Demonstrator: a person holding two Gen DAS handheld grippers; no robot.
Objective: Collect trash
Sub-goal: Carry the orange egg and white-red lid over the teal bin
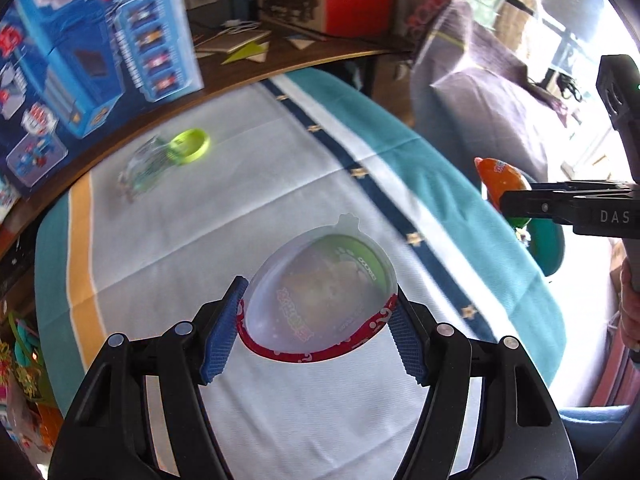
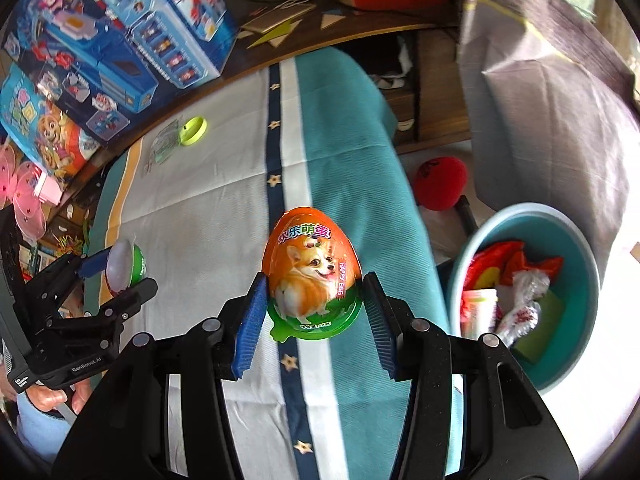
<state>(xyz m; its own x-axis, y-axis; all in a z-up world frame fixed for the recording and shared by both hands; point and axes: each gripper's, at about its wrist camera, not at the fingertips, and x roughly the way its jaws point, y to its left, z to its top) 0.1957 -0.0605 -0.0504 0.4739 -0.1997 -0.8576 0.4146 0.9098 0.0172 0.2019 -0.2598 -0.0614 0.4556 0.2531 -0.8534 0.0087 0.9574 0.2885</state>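
We have two wrist fisheyes, each looking forward along its own tongs and down at the cloth-covered counter (image 1: 168,240) from close above. The left view faces the far toy boxes (image 1: 92,52), with the right tongs (image 1: 508,200) at its right edge. The right view shows the left tongs (image 2: 116,276) at its left edge. Both share the cloth, the green ring (image 1: 190,146) and the boxes.

Motion-blurred: clear wrapper (image 1: 142,166) beside green ring (image 1: 190,146), print unreadable. Orange egg (image 1: 502,186) half hidden behind right gripper (image 1: 520,206). Blue toy box (image 1: 80,60) cut off at left edge.
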